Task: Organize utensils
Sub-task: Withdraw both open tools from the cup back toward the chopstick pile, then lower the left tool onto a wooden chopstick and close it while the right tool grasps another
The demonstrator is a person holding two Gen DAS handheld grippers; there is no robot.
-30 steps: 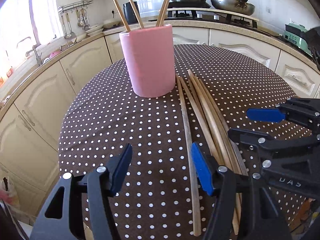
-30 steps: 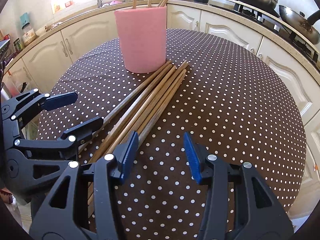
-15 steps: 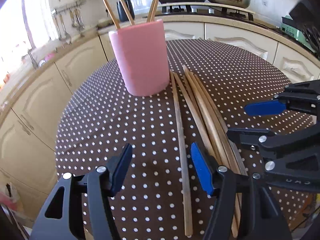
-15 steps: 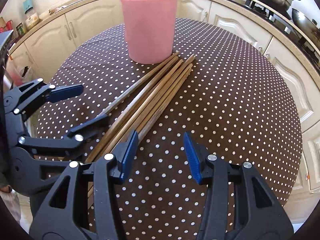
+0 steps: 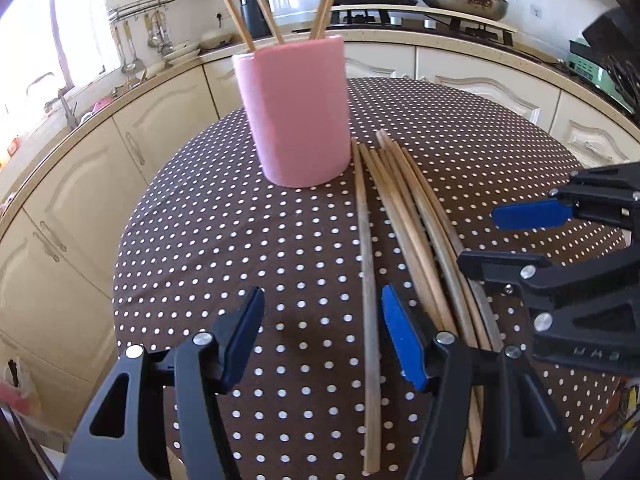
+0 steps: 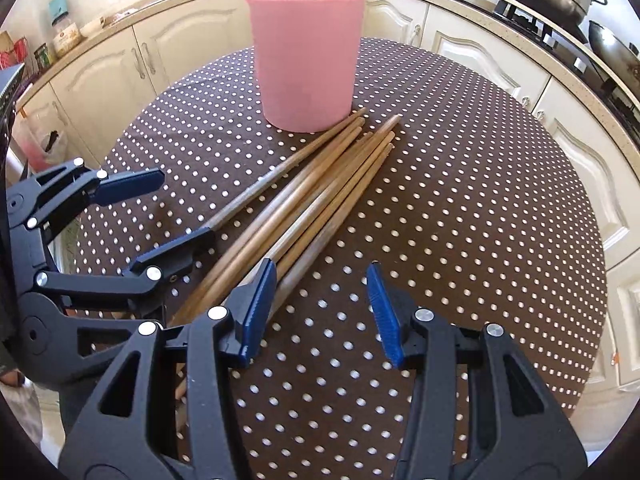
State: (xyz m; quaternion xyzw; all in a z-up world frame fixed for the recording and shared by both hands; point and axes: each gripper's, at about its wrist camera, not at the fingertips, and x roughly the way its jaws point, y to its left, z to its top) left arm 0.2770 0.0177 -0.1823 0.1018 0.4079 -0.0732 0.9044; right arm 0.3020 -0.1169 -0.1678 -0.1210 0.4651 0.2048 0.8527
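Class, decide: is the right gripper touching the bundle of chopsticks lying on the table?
Cannot tell. In the right wrist view the right gripper is open with its left pad overlapping the chopstick bundle; neither view shows contact or a gap.

Near ends of the loose wooden chopsticks (image 6: pixel 304 208) hidden under black gripper bodies; upright sticks in the pink cylindrical holder (image 6: pixel 306 56) cropped at top edge.
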